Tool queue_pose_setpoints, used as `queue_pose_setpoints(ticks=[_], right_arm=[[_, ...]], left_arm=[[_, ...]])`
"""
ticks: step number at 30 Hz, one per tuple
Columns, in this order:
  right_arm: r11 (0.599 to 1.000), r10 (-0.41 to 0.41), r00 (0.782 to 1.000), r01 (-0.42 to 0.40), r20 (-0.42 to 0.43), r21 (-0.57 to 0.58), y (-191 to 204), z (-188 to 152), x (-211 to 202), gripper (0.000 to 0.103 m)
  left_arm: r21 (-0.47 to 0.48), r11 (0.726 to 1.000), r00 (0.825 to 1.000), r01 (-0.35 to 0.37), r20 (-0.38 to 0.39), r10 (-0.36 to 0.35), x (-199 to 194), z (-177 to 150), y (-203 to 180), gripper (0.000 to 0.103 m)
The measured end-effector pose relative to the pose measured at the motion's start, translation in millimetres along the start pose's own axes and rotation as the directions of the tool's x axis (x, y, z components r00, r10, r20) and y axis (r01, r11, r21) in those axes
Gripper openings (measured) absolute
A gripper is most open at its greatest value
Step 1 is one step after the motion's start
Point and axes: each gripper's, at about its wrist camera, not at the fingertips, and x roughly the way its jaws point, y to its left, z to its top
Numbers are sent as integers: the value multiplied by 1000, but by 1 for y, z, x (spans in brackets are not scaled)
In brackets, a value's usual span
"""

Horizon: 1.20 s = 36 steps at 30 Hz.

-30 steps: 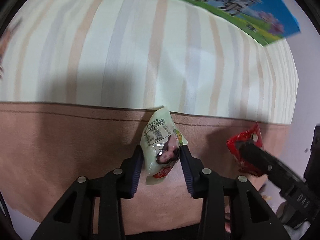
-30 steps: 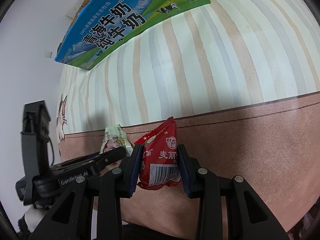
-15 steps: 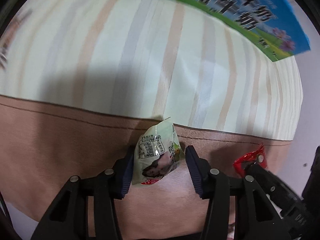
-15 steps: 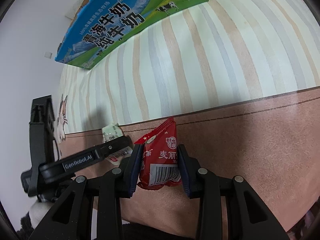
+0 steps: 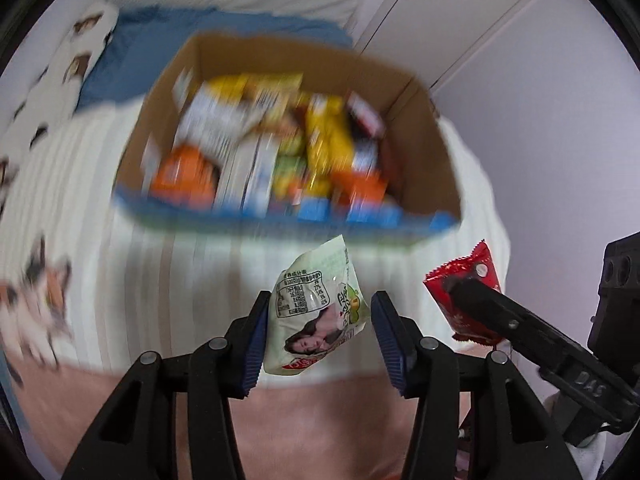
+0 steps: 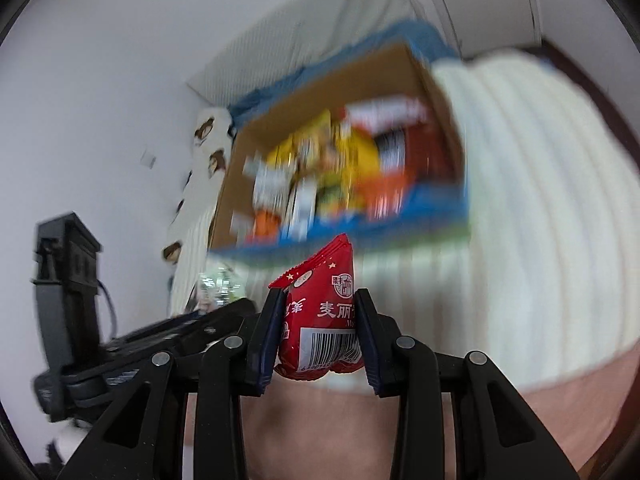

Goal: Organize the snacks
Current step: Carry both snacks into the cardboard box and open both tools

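Left wrist view: the left claw (image 5: 318,330) has a pale green snack packet (image 5: 316,316) between its blue pads. The packet's left edge lies against the left pad, while a sliver of gap shows between its right edge and the right pad, so the hold looks loose (whether the right pad presses on it at all I cannot tell). The packet hangs above a bed covered with a white striped blanket (image 5: 140,280) and a strip of pinkish-brown cloth (image 5: 320,432) at the near edge.

Beyond it sits an open cardboard box (image 5: 432,148) with a blue printed front wall, standing on the blanket. It is filled with assorted snacks (image 5: 280,152), yellow, orange and white packs, all blurred. A blue cloth (image 5: 152,44) lies behind the box, and a cat-patterned fabric (image 5: 36,304) runs down the left side.

To the right, the right claw (image 5: 464,292) comes in from the lower right and grips a red snack packet (image 5: 476,272).

From the right wrist view, the right claw (image 6: 318,336) is clamped tight on the red snack packet (image 6: 320,320), both pads squeezing its sides, barcode facing the camera. The cardboard box (image 6: 436,92) is just ahead and above it in the picture. The left claw (image 6: 216,300) appears at lower left, with a blurred bit of the pale green snack packet (image 6: 218,284) at its tip.
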Motion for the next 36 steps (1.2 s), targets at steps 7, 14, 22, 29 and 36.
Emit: queue_pose_setpoints(ticks=[7, 14, 22, 29, 36], right_arm=[[990, -136, 990, 135, -40, -32, -12, 82, 39, 39], [978, -210, 970, 209, -119, -22, -24, 96, 71, 91], [951, -310, 941, 304, -136, -65, -19, 99, 79, 99], [931, -364, 922, 357, -134, -75, -18, 93, 78, 100], [933, -355, 932, 349, -67, -89, -1, 80, 51, 100]], left_arm=[[57, 997, 997, -46, -60, 50, 43, 77, -10, 49], [22, 994, 978, -102, -180, 105, 87, 93, 9, 66], [40, 982, 977, -185, -99, 188, 82, 94, 18, 92], [34, 979, 978, -203, -40, 204, 64, 82, 24, 97], [26, 970, 966, -242, 98, 238, 25, 56, 21, 97]])
